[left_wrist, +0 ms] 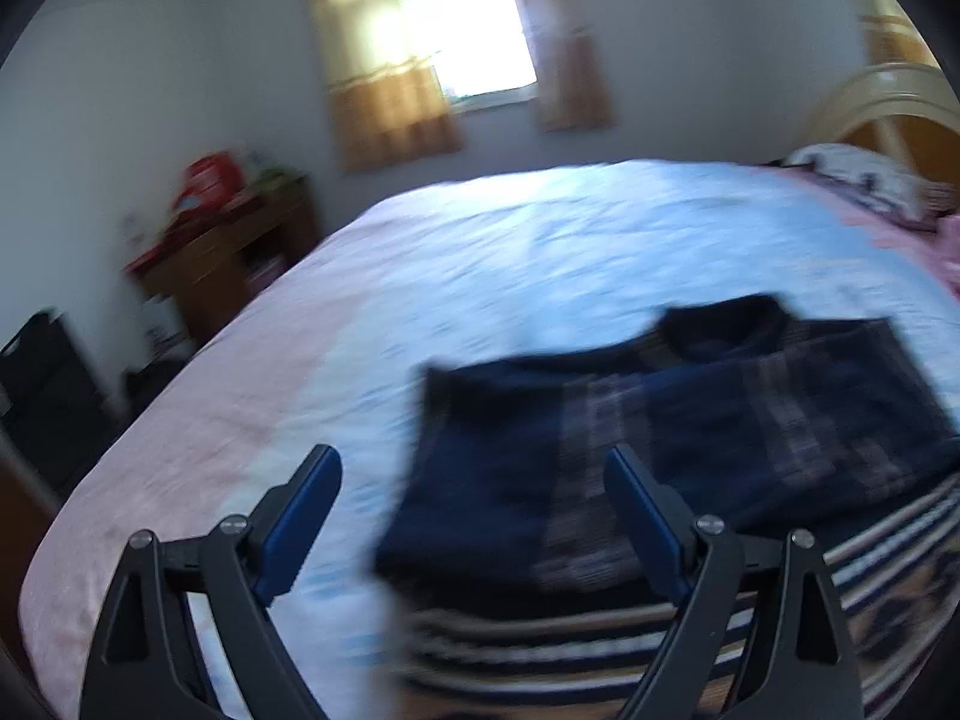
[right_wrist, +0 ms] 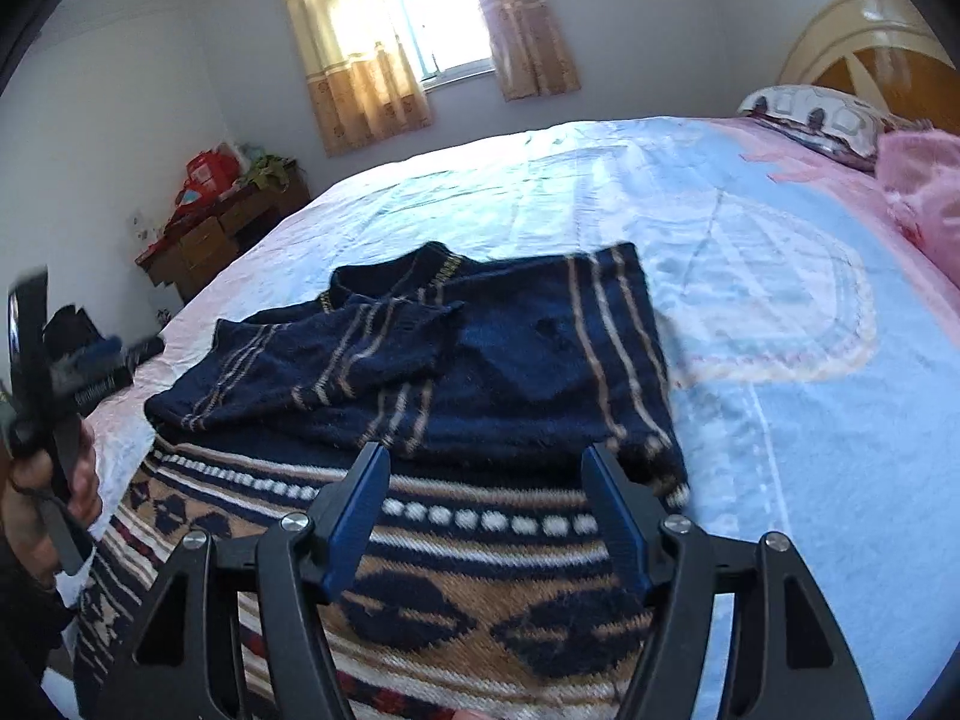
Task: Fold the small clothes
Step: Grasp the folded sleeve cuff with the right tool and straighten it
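A navy knitted sweater (right_wrist: pixel 492 354) with tan stripes and a patterned lower band lies on the bed (right_wrist: pixel 780 312), both sleeves folded in over its chest. My right gripper (right_wrist: pixel 483 468) is open and empty, just above the patterned band near the front edge. My left gripper (left_wrist: pixel 471 474) is open and empty, over the sweater's left side (left_wrist: pixel 660 432); that view is blurred. The left gripper also shows at the far left of the right wrist view (right_wrist: pixel 36 372), held in a hand.
A pillow (right_wrist: pixel 810 114) and a pink blanket (right_wrist: pixel 924 204) lie at the bed's far right by the headboard. A wooden desk (right_wrist: pixel 222 228) with red items stands left of the bed, under a curtained window (right_wrist: pixel 432 18).
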A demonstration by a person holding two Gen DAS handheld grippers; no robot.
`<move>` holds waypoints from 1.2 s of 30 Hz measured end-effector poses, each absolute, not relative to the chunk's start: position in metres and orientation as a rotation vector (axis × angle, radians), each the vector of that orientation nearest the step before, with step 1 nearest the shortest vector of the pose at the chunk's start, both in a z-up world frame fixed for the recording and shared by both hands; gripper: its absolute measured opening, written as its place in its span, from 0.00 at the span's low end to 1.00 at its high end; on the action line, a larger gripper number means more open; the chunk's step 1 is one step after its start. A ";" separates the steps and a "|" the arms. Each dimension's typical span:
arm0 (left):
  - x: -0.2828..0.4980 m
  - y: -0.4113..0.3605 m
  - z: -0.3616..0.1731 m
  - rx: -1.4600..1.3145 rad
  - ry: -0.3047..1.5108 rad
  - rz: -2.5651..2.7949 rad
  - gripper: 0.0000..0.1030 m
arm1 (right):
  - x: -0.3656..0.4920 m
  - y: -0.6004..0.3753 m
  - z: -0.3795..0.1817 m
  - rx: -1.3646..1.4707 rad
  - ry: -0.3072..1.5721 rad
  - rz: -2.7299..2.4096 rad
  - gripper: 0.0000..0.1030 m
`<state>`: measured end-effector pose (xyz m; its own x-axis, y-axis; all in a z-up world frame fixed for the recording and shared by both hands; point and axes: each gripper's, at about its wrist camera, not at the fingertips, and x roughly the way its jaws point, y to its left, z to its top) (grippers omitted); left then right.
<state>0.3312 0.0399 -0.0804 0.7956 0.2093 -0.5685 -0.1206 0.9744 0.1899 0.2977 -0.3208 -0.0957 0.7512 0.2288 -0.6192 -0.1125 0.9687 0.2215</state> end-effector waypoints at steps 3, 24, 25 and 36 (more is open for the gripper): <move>0.336 0.080 -0.100 0.069 0.696 0.249 0.89 | 0.321 -0.310 -0.088 0.198 0.755 0.253 0.65; 0.327 0.158 -0.151 -0.340 0.766 0.125 0.89 | 0.456 -0.232 -0.131 0.086 0.945 0.110 0.15; 0.327 0.159 -0.152 -0.350 0.768 0.120 0.89 | 0.455 -0.227 -0.129 0.057 0.939 0.108 0.11; 0.327 0.165 -0.155 -0.398 0.774 0.098 0.89 | 0.420 -0.220 -0.073 -0.111 0.719 0.032 0.08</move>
<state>0.3270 0.1648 -0.1547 0.7150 -0.0587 -0.6967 -0.2303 0.9211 -0.3140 0.4196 -0.2198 -0.0733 0.7521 -0.0088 -0.6590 -0.0672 0.9937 -0.0901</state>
